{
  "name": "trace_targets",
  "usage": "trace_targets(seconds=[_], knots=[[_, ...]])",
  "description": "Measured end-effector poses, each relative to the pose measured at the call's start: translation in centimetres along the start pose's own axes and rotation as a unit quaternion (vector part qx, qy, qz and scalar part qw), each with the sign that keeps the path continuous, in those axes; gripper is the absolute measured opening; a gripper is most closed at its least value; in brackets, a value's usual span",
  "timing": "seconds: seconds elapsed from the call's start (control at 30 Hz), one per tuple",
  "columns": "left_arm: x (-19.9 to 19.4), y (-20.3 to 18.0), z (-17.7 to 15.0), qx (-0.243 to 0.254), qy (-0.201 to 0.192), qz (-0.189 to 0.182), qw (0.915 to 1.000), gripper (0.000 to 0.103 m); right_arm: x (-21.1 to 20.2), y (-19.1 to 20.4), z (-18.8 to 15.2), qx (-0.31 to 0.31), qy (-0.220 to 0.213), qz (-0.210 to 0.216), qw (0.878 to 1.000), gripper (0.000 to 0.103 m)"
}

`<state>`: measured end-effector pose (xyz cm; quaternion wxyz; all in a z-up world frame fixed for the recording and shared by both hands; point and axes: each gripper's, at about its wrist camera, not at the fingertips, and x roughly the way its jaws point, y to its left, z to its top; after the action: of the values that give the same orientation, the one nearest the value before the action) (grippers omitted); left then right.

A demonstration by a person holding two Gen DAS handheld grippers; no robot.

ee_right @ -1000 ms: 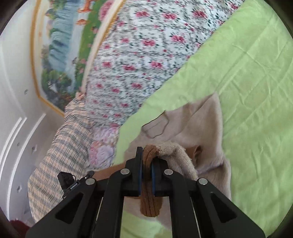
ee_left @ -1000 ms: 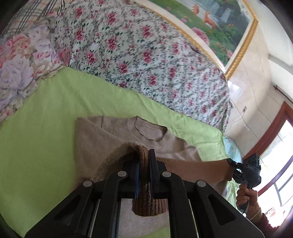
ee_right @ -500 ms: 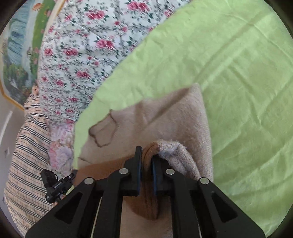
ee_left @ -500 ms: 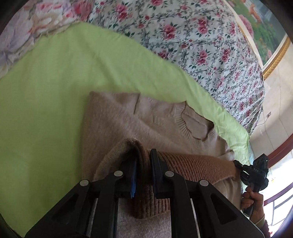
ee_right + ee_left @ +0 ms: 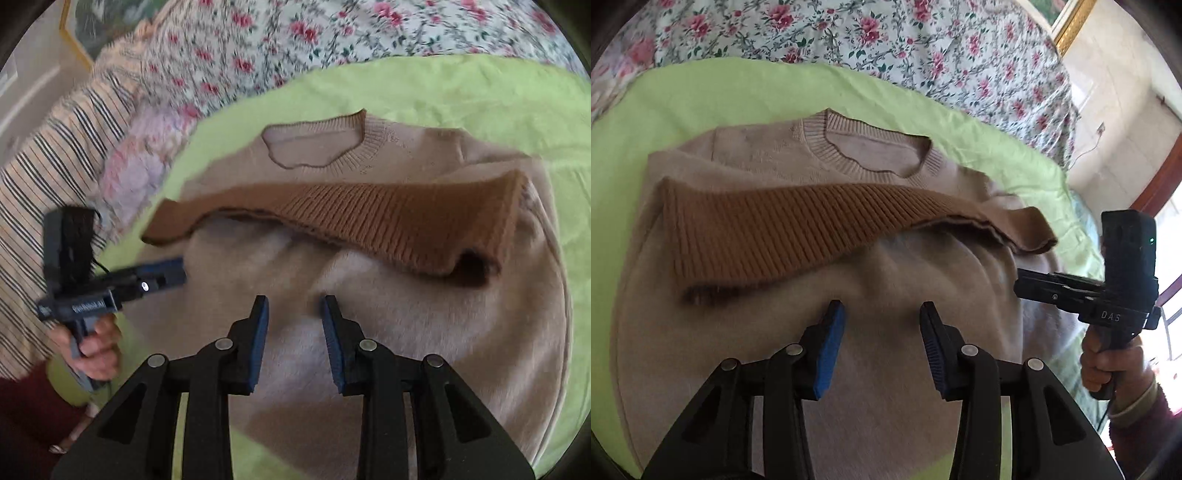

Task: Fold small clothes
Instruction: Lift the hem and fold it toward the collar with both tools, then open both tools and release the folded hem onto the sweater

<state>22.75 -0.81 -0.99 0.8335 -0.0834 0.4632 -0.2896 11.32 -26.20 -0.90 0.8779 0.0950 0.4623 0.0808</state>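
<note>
A small beige sweater [image 5: 894,369] [image 5: 424,332] lies folded on the green sheet, collar [image 5: 871,155] [image 5: 317,147] at the far side. Its brown ribbed hem [image 5: 798,232] [image 5: 388,218] lies across the chest just below the collar. My left gripper [image 5: 881,314] hovers over the folded body just short of the hem, jaws opening, nothing between them. My right gripper [image 5: 291,306] is over the same fold, jaws opening and empty. Each view shows the other gripper at the sweater's side, held by a hand: the right gripper [image 5: 1019,286] and the left gripper [image 5: 181,271].
The green sheet [image 5: 701,96] [image 5: 480,96] covers the bed under the sweater. A floral quilt [image 5: 923,48] [image 5: 295,33] lies beyond it, with a striped blanket [image 5: 55,155] at the left. A window and wooden frame [image 5: 1160,192] are at the right.
Both grippers carried the brown hem forward and down onto the chest, then let go of it and opened. The hem now lies flat below the collar.
</note>
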Motion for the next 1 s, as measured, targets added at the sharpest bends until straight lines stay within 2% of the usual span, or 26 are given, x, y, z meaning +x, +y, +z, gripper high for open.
trace_targets(seconds=[0.03, 0.1, 0.2, 0.27, 0.3, 0.43, 0.53, 0.63, 0.77, 1.0], knots=[[0.4, 0.7, 0.9, -0.002, 0.002, 0.009, 1.0000, 0.043, 0.3, -0.8, 0.9, -0.004, 0.003, -0.014, 1.000, 0.031], [1.2, 2.0, 2.6, -0.004, 0.008, 0.031, 0.9995, 0.042, 1.1, -2.8, 2.7, 0.000, 0.008, -0.073, 0.997, 0.031], [1.9, 5.1, 5.6, -0.022, 0.003, 0.065, 0.9976, 0.039, 0.7, -7.3, 5.2, 0.053, -0.020, -0.118, 0.991, 0.031], [1.6, 6.9, 7.0, -0.046, -0.012, 0.067, 0.9966, 0.038, -0.7, -9.8, 6.0, 0.104, -0.059, -0.118, 0.986, 0.031], [1.2, 7.9, 7.6, -0.059, -0.026, 0.083, 0.9945, 0.039, -1.7, -10.8, 5.9, 0.131, -0.078, -0.123, 0.981, 0.031], [-0.4, 10.2, 7.8, -0.112, -0.054, 0.077, 0.9892, 0.039, -3.6, -10.9, 4.4, 0.155, -0.095, -0.105, 0.978, 0.031], [-2.3, 9.6, 5.5, -0.119, -0.068, 0.081, 0.9873, 0.044, -4.4, -9.3, 2.4, 0.150, -0.098, -0.089, 0.980, 0.032], [-4.0, 7.8, 2.9, -0.117, -0.075, 0.072, 0.9877, 0.044, -5.0, -7.8, 0.5, 0.153, -0.100, -0.073, 0.980, 0.032], [-6.8, 4.8, -2.4, -0.113, -0.080, 0.054, 0.9889, 0.050, -5.8, -5.6, -2.7, 0.157, -0.105, -0.055, 0.980, 0.035], [-8.7, 1.2, -10.7, -0.143, -0.060, 0.024, 0.9876, 0.057, -7.0, -3.4, -7.8, 0.181, -0.100, -0.032, 0.978, 0.039]])
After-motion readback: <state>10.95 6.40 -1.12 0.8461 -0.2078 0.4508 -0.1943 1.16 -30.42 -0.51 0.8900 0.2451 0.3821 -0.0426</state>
